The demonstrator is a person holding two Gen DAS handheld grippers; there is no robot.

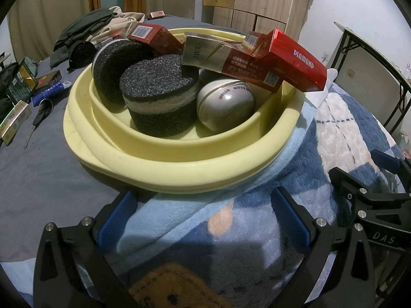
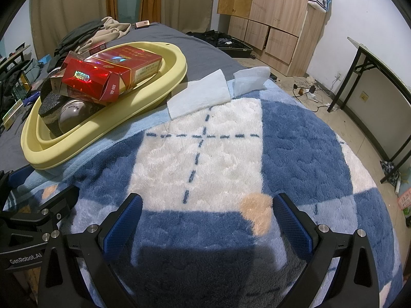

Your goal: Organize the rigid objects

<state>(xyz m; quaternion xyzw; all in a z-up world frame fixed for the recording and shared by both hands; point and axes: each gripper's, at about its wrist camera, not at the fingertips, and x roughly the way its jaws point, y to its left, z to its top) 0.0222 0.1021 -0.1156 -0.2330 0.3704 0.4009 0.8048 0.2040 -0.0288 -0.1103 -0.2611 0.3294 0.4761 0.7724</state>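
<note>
The red Diamond box [image 1: 290, 61], foam discs [image 1: 159, 95] and silver tin [image 1: 226, 105] are gathered in the yellow basin [image 1: 179, 164] at frame centre, so the left gripper [image 1: 205, 220] and right gripper [image 2: 205, 220] are held wide open and empty over the blanket [image 2: 295, 141], probably for further items.

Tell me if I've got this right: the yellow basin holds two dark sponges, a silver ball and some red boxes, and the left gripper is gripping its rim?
Not quite. The left gripper is open and holds nothing; it sits just short of the yellow basin, as the left wrist view shows. The rest is right: two dark sponges, a silver ball and red boxes lie inside.
</note>
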